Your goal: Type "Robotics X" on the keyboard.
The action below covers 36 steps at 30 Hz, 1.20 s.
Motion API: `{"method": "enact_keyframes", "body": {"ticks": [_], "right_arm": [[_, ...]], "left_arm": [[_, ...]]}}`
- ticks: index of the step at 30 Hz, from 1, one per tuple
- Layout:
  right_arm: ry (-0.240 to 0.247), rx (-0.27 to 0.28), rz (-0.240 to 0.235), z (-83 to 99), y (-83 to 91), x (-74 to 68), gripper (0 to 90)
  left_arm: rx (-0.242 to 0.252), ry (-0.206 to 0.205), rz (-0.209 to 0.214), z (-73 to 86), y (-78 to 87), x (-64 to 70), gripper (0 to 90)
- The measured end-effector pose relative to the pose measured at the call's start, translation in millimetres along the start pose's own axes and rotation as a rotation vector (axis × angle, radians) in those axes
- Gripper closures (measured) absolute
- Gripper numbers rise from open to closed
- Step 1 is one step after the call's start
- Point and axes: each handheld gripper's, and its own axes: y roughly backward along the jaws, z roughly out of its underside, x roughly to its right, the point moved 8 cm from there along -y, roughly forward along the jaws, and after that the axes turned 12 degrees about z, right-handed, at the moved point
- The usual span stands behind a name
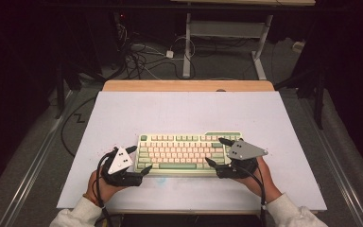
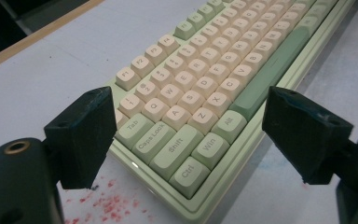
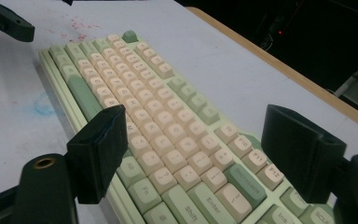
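You have one keyboard (image 1: 189, 152) in front of you, lying flat on the white table (image 1: 184, 111) near its front edge and roughly centred between your two hands. Its case is pale green; most of the keycaps are cream, while the modifier keys along the edges, the long space bar and the key at the far left corner are a darker green. In the left gripper view you can read Tab, Caps Lock, Shift, Ctrl, Win and Alt on the nearest keys; in the right gripper view Enter, Shift and the F-keys sit closest. You hold two grippers, one at each end of the board. Your left gripper (image 1: 139, 160) is spread wide, its jaws standing to either side of the keyboard's left end without closing on it. Your right gripper (image 1: 216, 151) is likewise spread wide, its jaws straddling the right end, holding nothing. A scatter of red specks (image 2: 103, 205) marks the table just beside the left end, and one faint blue smudge (image 3: 44, 106) lies by the front edge.
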Motion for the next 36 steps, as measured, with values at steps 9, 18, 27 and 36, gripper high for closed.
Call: {"method": "enact_keyframes", "body": {"ticks": [9,18,27,36], "right_arm": [[-0.007,0.005,0.01,9.2,11.3,5.0,22.9],[-0.023,0.016,0.018,12.3,17.9,9.8,22.8],[-0.012,0.005,0.028,16.3,18.7,11.0,23.4],[0.007,-0.005,0.036,19.3,17.5,11.4,23.7]], "left_arm": [[0.011,0.034,0.058,-9.7,-8.1,-0.3,48.8],[-0.002,0.039,0.107,-23.4,-23.3,1.7,83.3],[-0.027,0.035,0.126,-37.5,-40.9,-0.6,87.7],[-0.082,0.03,0.141,-46.2,-60.6,-2.4,87.7]]}}
